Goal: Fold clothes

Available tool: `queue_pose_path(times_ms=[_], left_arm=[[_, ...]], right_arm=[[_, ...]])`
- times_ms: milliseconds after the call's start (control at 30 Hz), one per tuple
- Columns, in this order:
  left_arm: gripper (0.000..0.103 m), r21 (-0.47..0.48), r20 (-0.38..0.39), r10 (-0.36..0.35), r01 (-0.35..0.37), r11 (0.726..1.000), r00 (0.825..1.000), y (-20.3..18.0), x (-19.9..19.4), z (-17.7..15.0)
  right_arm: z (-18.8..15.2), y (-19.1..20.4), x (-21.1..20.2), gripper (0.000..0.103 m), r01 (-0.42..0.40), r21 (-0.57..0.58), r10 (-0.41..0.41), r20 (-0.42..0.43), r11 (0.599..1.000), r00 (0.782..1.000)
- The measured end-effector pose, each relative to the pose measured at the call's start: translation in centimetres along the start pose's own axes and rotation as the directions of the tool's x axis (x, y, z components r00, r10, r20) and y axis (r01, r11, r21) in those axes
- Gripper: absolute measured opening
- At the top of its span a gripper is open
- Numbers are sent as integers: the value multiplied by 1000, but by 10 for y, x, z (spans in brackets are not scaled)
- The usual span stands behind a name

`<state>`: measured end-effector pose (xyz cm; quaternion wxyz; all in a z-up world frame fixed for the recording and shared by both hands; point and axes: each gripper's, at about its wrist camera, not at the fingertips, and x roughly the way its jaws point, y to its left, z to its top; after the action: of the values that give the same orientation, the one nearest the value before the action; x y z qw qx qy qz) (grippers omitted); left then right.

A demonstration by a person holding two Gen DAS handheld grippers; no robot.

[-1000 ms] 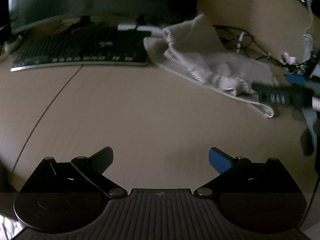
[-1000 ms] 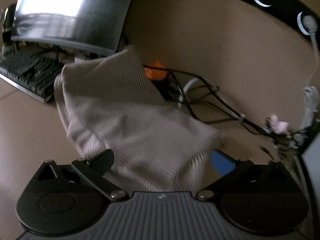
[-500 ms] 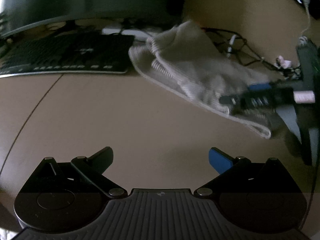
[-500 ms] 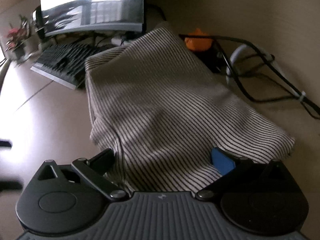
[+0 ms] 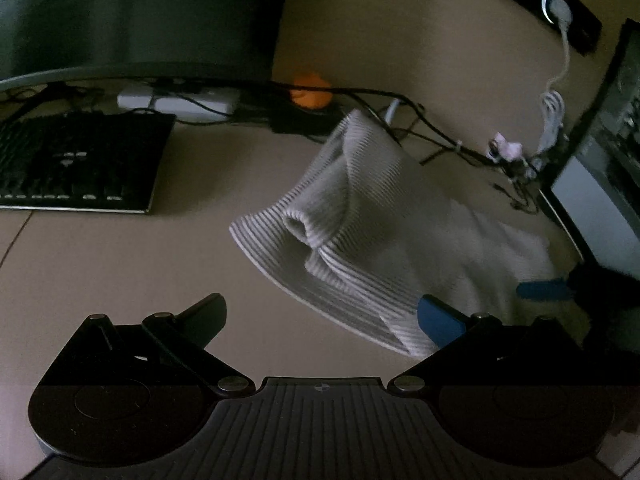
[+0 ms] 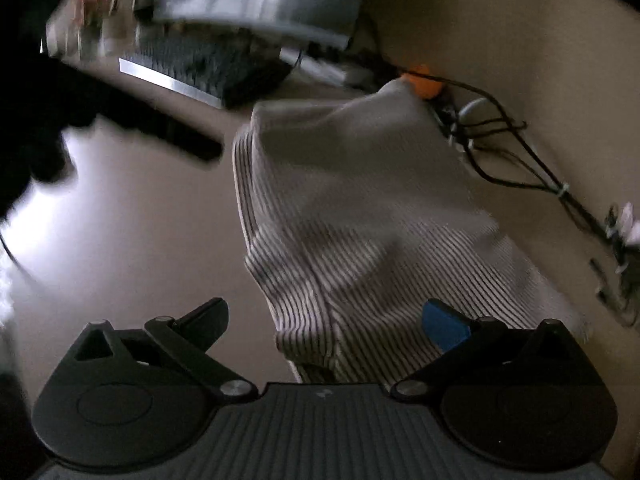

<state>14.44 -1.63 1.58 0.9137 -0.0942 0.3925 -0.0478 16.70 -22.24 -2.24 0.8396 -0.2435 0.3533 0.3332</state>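
A beige striped knit garment (image 5: pixel 384 232) lies bunched on the tan desk, one corner raised toward the cables behind it. My left gripper (image 5: pixel 320 316) is open, its blue-padded finger (image 5: pixel 440 320) at the garment's near hem. My right gripper (image 6: pixel 324 320) is open over the garment (image 6: pixel 360 216), whose near edge lies between its fingers; no grip shows. The right gripper's blue finger also shows at the right of the left wrist view (image 5: pixel 544 290), at the garment's far side. The left gripper appears as a dark blurred shape (image 6: pixel 120 116) in the right wrist view.
A black keyboard (image 5: pixel 76 164) and a monitor (image 5: pixel 140 20) stand at the back left. Tangled cables (image 5: pixel 432 120), a white power strip (image 5: pixel 176 102) and an orange object (image 5: pixel 312 92) lie along the wall. A second screen (image 5: pixel 600 184) stands at the right.
My left gripper has moved right and closer, bringing the garment up to its fingers. My right gripper has shifted and turned; the garment now lies more heaped, and the left gripper enters its view.
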Motion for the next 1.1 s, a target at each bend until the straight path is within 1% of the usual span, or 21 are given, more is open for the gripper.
queue_pose_path(times_ms=[33, 100, 167, 233, 300, 367, 467, 500, 567, 633, 667, 700, 733, 800, 833, 867, 933, 1000, 1033, 1067, 1100], left_arm=[[103, 6, 1, 7, -7, 1000, 1000, 1, -1, -1], [103, 20, 3, 15, -15, 1000, 1000, 3, -4, -2], [103, 34, 4, 16, -16, 999, 1000, 3, -6, -2], [103, 48, 5, 2, -3, 999, 1000, 2, -6, 0], [103, 67, 1, -25, 25, 997, 1000, -2, -1, 3], [103, 97, -15, -58, 59, 994, 998, -9, 8, 7], [103, 159, -51, -137, 143, 977, 989, -25, 27, 13], [103, 184, -63, -161, 170, 968, 985, -30, 35, 15], [103, 227, -77, -186, 199, 953, 980, -36, 51, 19], [103, 251, -84, -192, 208, 945, 978, -39, 68, 24], [103, 242, -93, -200, 218, 945, 975, -38, 74, 26], [103, 231, -103, -210, 228, 946, 972, -37, 79, 28], [103, 220, -113, -219, 239, 946, 969, -36, 84, 30], [103, 198, -130, -231, 254, 947, 964, -34, 90, 33], [103, 190, -135, -237, 260, 947, 962, -34, 91, 35], [103, 179, -138, -238, 261, 949, 961, -33, 93, 36], [103, 156, -144, -239, 260, 953, 960, -32, 96, 38], [103, 143, -144, -227, 247, 958, 963, -33, 99, 39], [103, 148, -141, -221, 241, 959, 965, -35, 100, 39], [103, 154, -136, -215, 235, 960, 967, -36, 100, 38], [103, 168, -133, -207, 228, 959, 969, -38, 100, 37]], right_arm=[[0, 6, 6, 103, 47, -35, -48, -12, 998, 999], [4, 5, 13, 103, 163, -55, -162, 11, 985, 987], [14, -14, 7, 103, 255, 18, -255, 39, 967, 966], [24, -35, -1, 103, 347, 108, -356, 69, 931, 932], [28, -54, 1, 103, 388, 144, -399, 54, 910, 915], [25, -64, 10, 103, 375, 148, -382, 18, 915, 924], [18, -73, 24, 103, 331, 175, -332, -27, 927, 943], [15, -76, 23, 103, 318, 204, -321, -21, 926, 947], [13, -82, 20, 103, 296, 244, -301, -17, 923, 953], [14, -84, 16, 103, 311, 244, -320, -5, 919, 948], [20, -85, 14, 103, 363, 209, -373, 13, 908, 928], [28, -90, 11, 103, 494, 170, -510, 59, 852, 858], [37, -96, 8, 103, 610, 147, -626, 108, 778, 772], [55, -123, -8, 103, 693, 279, -741, 129, 665, 659], [64, -136, -15, 103, 717, 342, -786, 130, 607, 604], [68, -145, -20, 103, 689, 380, -771, 120, 617, 625], [69, -153, -24, 103, 610, 395, -695, 114, 687, 710], [62, -151, -27, 103, 513, 408, -599, 110, 755, 793], [55, -146, -28, 103, 438, 409, -522, 117, 800, 845], [49, -140, -29, 103, 358, 410, -441, 125, 839, 889], [42, -135, -31, 103, 279, 406, -358, 133, 870, 924]])
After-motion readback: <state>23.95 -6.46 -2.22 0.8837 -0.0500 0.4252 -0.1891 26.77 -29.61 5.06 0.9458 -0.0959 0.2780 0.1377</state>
